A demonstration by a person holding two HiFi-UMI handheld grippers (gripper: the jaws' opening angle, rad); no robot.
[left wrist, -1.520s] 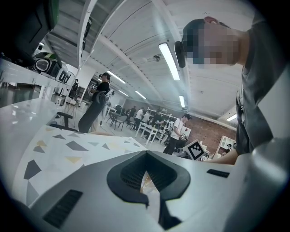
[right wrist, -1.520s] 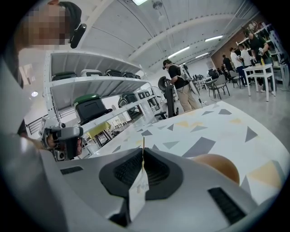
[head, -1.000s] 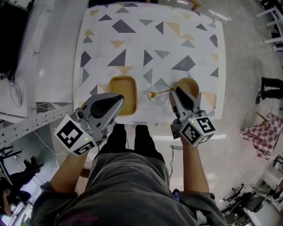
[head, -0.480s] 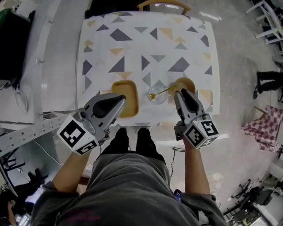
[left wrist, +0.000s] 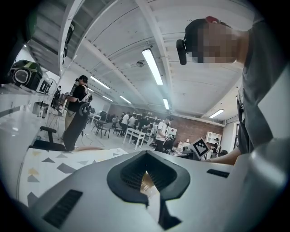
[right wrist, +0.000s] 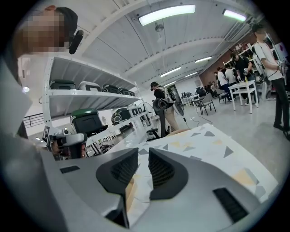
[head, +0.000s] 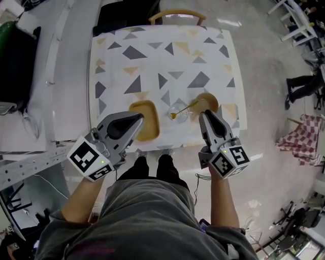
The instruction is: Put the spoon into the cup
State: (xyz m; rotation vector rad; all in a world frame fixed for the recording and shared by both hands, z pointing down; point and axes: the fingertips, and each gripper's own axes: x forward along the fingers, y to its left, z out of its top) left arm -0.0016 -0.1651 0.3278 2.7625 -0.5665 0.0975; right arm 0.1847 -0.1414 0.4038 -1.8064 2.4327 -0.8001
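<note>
So right now the gold metal spoon (head: 186,107) is sitting in the clear glass cup (head: 180,116). The bowl end is down inside and the handle is leaning out over the rim, pointing toward the round wooden plate (head: 210,100). The cup is standing upright on the table with the white triangle-patterned cloth (head: 152,61), near the front edge. It's between that round plate and the rectangular yellow-brown tray (head: 150,108).

Your right gripper (head: 204,113) is hanging just on your side of the round plate, tips pointing at it, near the spoon handle but not touching it. In the right gripper view the two black pads are standing a narrow slit apart and there's nothing between them, only tablecloth showing through. So it's released and empty.

Your left gripper (head: 140,117) is hovering over the near part of the tray, tips pointing across it. In the left gripper view the pads are meeting at the tips, with just a thin wedge of wood colour showing behind them. It's clenched on nothing.

A wooden chair back (head: 177,13) is poking out past the far edge of the table. Both gripper views are catching people standing around in the room behind.
</note>
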